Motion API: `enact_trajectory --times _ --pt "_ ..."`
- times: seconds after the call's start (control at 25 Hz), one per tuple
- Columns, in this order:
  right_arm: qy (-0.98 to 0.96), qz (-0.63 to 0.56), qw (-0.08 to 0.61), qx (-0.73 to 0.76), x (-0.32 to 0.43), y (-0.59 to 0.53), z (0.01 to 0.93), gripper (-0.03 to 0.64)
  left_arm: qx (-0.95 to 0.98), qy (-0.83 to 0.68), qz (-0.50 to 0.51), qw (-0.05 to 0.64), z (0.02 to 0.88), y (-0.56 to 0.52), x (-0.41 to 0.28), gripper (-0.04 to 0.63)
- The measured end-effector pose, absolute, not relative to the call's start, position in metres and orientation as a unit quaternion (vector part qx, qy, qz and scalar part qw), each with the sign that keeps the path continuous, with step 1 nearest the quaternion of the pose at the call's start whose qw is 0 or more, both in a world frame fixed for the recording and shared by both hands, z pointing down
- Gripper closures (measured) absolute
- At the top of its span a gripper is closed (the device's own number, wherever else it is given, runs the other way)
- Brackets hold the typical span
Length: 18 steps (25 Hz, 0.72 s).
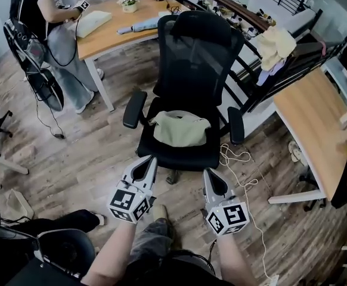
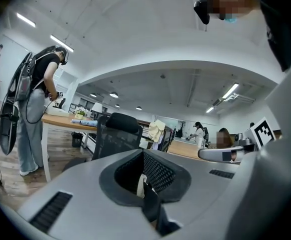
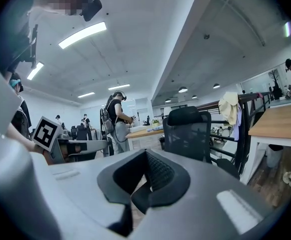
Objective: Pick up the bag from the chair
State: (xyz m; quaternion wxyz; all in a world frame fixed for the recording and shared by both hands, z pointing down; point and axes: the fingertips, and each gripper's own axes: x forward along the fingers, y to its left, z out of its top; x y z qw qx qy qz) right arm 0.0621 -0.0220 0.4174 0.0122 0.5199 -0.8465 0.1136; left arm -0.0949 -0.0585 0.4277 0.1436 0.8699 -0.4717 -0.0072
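Observation:
A pale green bag (image 1: 181,128) lies slumped on the seat of a black mesh office chair (image 1: 196,52) in the middle of the head view. My left gripper (image 1: 152,159) hovers just before the seat's front edge, jaws together and holding nothing. My right gripper (image 1: 208,173) hangs beside it at the seat's front right corner, also shut and apart from the bag. In the left gripper view the chair's back (image 2: 116,131) rises over the closed jaws; the right gripper view shows the chair (image 3: 188,129) likewise. The jaws hide the bag in both gripper views.
A wooden desk (image 1: 111,34) stands at the back left with a person (image 1: 51,22) at it. Another desk (image 1: 313,121) is at the right. A white cable (image 1: 239,159) coils on the floor by the chair. Clothes (image 1: 275,45) hang on a railing. A second chair (image 1: 54,252) sits near left.

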Motion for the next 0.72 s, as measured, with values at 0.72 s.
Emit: enact_trajectory --times 0.72 --pt "-0.831 0.151 0.041 0.534 0.058 -0.098 0.461 0.617 0.873 -0.452 -0.001 0.182 0.469 -0.142 -0.087 0.598"
